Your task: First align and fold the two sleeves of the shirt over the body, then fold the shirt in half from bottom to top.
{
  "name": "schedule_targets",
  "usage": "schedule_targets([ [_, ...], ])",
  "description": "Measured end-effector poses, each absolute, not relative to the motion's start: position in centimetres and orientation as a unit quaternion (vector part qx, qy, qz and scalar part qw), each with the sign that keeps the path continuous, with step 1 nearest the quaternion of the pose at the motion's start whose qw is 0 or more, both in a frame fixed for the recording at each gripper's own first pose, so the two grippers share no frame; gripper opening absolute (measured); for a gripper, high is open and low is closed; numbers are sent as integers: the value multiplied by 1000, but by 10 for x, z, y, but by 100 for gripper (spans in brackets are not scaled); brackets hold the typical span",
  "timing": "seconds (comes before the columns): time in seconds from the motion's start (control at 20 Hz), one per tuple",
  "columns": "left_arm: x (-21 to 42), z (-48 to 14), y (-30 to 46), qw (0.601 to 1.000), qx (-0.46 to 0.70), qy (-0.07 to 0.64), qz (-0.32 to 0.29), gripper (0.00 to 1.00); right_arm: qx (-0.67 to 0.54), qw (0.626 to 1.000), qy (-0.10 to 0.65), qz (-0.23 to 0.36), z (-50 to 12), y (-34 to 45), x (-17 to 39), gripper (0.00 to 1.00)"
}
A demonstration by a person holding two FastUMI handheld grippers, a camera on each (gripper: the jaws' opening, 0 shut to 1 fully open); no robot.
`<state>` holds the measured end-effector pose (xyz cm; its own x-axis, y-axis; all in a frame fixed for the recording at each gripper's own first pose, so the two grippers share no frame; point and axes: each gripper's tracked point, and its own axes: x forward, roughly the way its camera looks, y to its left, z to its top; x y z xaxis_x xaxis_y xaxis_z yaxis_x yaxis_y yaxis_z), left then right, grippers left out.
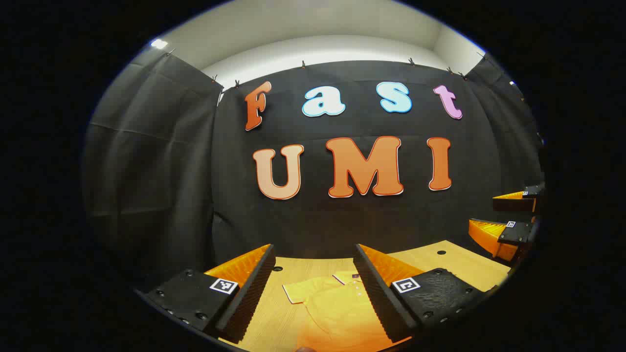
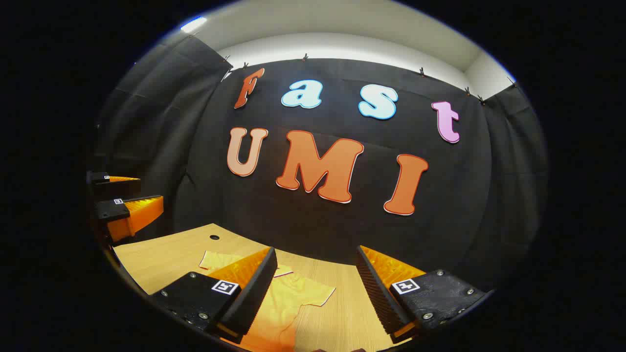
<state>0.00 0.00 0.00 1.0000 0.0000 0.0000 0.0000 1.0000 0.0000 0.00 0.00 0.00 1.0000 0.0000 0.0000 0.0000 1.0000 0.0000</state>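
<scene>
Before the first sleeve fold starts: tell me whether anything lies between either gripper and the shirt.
Nothing visible does. The shirt lies flat on the table, below and ahead of the open left gripper. In the right gripper view it lies below the open right gripper, with bare wood around it.

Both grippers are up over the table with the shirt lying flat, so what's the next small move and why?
Probably lower both open grippers, the left gripper and the right gripper, toward the sleeves. The shirt lies spread on the table with its sleeves still out, and neither gripper holds any cloth.
</scene>
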Motion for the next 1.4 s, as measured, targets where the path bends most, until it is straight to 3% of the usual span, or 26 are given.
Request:
schedule_targets([
  [0.9, -6, 3, -13, 1000, 14, -11, 5, 99, 12, 1000, 15, 1, -17, -4, 1, 98],
  [1.2, -13, 8, -1, 999, 25, -21, 18, 99, 12, 1000, 29, -3, -32, -9, 23, 98],
  [1.4, -17, 17, 15, 998, 39, -30, 42, 99, 17, 996, 82, 16, -66, -11, 59, 98],
])
